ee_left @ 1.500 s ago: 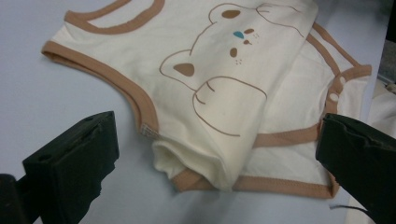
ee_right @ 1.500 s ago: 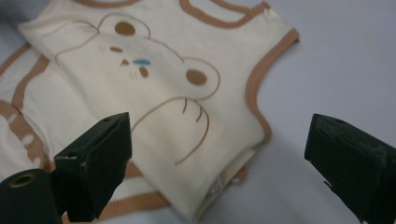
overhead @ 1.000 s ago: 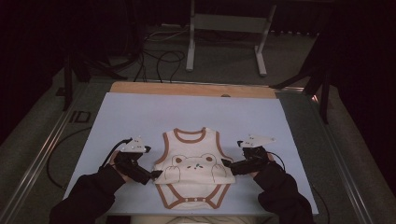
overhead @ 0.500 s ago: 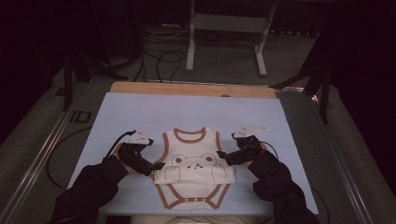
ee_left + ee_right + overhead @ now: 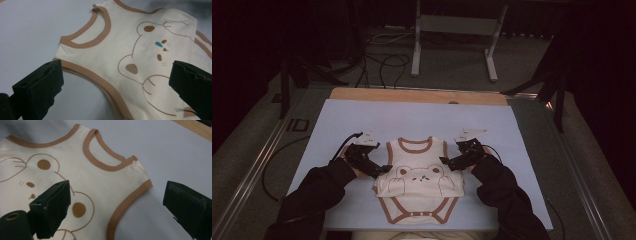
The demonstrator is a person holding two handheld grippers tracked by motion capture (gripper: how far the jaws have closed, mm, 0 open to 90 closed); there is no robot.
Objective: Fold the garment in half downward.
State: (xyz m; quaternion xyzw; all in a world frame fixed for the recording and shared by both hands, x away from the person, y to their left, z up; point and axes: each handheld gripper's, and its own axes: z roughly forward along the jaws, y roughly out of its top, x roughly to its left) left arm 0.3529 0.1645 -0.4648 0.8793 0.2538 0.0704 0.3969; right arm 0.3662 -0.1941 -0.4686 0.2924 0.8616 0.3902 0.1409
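A cream sleeveless baby bodysuit (image 5: 419, 175) with brown trim and a bear print lies flat on the white sheet, neck toward the far side. My left gripper (image 5: 382, 169) is at its left armhole, jaws wide open, one on each side of the brown armhole edge (image 5: 100, 81). My right gripper (image 5: 447, 161) is at the right armhole, also open, straddling that trimmed edge (image 5: 127, 202). Neither holds the cloth. The bodysuit (image 5: 140, 50) spreads between the left jaws; the bodysuit (image 5: 75, 177) also lies under the right ones.
The white sheet (image 5: 362, 120) covers a wooden table (image 5: 412, 95) with its far edge bare. Metal rails run along both sides. A stand's legs (image 5: 452, 45) and cables lie on the floor beyond. The person's dark sleeves (image 5: 312, 195) enter from the bottom.
Both grippers have moved inward and up along the bodysuit's sides, from beside its waist to the armholes. The bodysuit has not moved.
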